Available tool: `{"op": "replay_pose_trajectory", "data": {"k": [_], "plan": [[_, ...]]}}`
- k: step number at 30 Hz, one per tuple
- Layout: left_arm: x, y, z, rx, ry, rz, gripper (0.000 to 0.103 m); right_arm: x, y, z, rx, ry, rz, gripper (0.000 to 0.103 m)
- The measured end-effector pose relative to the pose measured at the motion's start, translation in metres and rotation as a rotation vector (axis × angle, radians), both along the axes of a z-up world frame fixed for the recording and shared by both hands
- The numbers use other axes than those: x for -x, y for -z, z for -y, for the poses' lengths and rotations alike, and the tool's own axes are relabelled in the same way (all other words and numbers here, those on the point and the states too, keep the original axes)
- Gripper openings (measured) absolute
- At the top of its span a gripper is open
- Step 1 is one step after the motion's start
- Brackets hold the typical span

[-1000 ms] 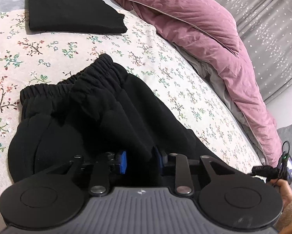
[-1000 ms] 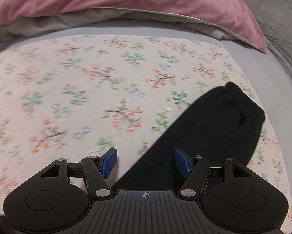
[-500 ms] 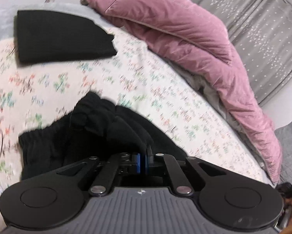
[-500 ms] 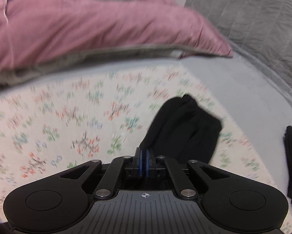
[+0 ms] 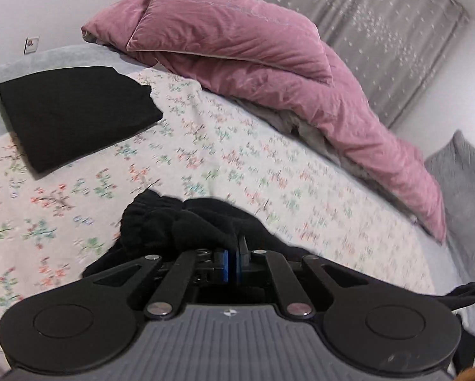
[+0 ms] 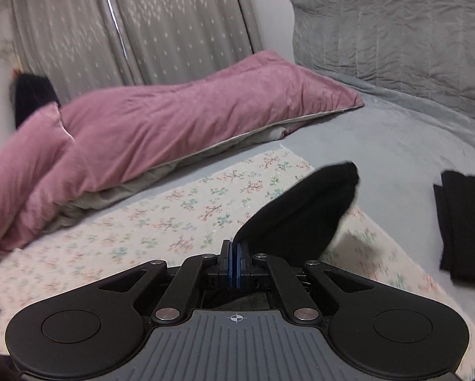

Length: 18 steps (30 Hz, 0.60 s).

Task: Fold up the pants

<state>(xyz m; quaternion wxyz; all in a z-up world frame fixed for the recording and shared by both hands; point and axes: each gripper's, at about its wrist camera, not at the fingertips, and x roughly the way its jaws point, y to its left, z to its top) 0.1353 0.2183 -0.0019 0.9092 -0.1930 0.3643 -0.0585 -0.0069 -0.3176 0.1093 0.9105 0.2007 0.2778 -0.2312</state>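
Note:
Black pants (image 5: 180, 222) lie bunched on the floral sheet (image 5: 205, 146), their elastic waistband gathered just ahead of my left gripper (image 5: 234, 254). That gripper is shut on the black cloth near the waist and holds it lifted off the sheet. In the right wrist view, a black pant leg (image 6: 300, 209) with its cuff hangs up off the bed. My right gripper (image 6: 235, 255) is shut on that leg's edge, its blue pads pressed together on the cloth.
A folded black garment (image 5: 75, 111) lies on the far left of the bed; a dark folded one (image 6: 465, 225) shows at the right edge of the right wrist view. A pink duvet (image 5: 253, 63) runs along the far side. Grey pillow (image 6: 396, 25) and curtains stand behind.
Both grippers went from open to shut on the pants. Both then rose, the right one swinging far across the bed with the leg lifted.

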Motion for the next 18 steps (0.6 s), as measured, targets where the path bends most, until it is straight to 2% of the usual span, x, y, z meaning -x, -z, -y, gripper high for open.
{"op": "replay_pose_trajectory", "data": {"k": [5,11,15,18], "plan": [[0.022,0.022,-0.007,-0.030,0.025,-0.070,0.020,0.055,0.021,-0.020,0.021,-0.031,-0.041,0.000],[0.043,0.058,-0.015,-0.026,0.014,-0.169,0.020,0.107,0.060,-0.028,-0.029,-0.028,-0.137,0.000],[0.048,0.083,-0.021,-0.016,-0.017,-0.224,0.021,0.127,0.094,-0.028,-0.088,-0.018,-0.201,0.000],[0.051,0.092,-0.022,-0.010,-0.031,-0.231,0.021,0.132,0.121,-0.028,-0.103,-0.010,-0.255,0.000]]}}
